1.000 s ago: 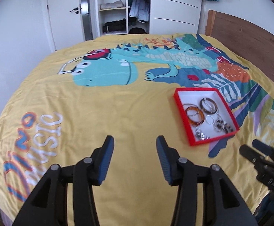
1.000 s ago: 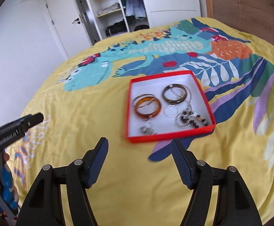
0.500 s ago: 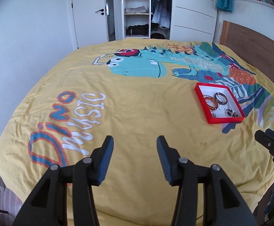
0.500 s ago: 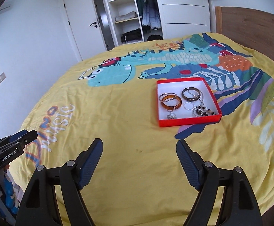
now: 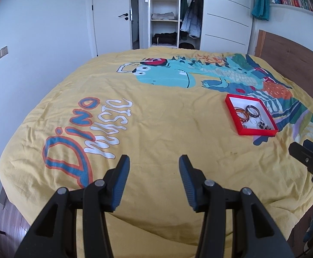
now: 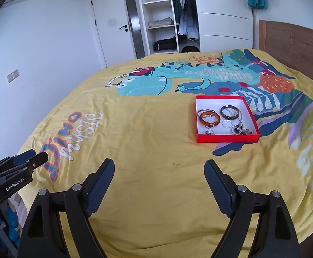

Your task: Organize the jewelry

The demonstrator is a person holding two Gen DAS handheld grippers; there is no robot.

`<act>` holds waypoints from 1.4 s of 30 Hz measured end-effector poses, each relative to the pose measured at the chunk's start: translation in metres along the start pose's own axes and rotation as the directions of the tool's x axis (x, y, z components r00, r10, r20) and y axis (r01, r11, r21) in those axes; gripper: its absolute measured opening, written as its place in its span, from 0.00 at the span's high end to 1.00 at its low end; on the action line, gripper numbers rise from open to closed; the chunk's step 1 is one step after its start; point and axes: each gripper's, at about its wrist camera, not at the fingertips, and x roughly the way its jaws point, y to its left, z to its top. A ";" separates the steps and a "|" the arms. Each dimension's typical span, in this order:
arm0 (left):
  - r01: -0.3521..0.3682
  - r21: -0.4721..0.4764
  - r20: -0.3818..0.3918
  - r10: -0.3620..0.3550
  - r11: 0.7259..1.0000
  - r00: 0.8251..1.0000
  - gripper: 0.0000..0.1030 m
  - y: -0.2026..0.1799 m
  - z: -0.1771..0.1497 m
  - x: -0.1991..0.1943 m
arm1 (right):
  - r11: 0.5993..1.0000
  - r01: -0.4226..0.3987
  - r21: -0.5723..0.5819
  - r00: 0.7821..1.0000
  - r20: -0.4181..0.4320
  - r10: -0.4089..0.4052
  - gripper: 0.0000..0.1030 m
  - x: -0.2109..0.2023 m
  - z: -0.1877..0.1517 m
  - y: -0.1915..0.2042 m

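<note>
Both claws have pulled back from the bed since a sec ago, so the red tray (image 6: pixel 227 138) looks smaller and farther off. I see the left gripper (image 5: pixel 153 172) released, jaws apart w/ nothing between, lower centre of frame over the yellow bedspread (image 5: pixel 156 118). Right gripper (image 6: pixel 159 175) also released, wider gap. Tray sits right of centre in the right wrist view, holding the amber bangle (image 6: pixel 209 118), dark bangle (image 6: pixel 230 112) & beaded pieces (image 6: pixel 241 129). Wardrobe (image 6: pixel 167 17) at top.
</note>
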 end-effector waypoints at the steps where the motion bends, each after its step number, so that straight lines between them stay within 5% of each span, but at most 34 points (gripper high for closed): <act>1: -0.006 -0.004 0.008 0.006 1.000 1.000 0.56 0.001 -0.002 -0.003 | 1.000 -0.001 -0.003 1.000 0.000 0.001 0.17 -0.001 -0.002 0.002; 22: -0.068 -0.008 -0.012 0.068 0.998 0.998 0.55 0.010 -0.024 0.007 | 0.999 0.031 -0.023 0.999 -0.033 -0.031 0.13 0.011 -0.028 0.010; 42: -0.016 0.003 -0.027 0.017 1.000 1.000 0.55 0.007 -0.030 0.023 | 0.997 0.077 0.007 0.996 -0.041 -0.077 0.12 0.033 -0.034 0.001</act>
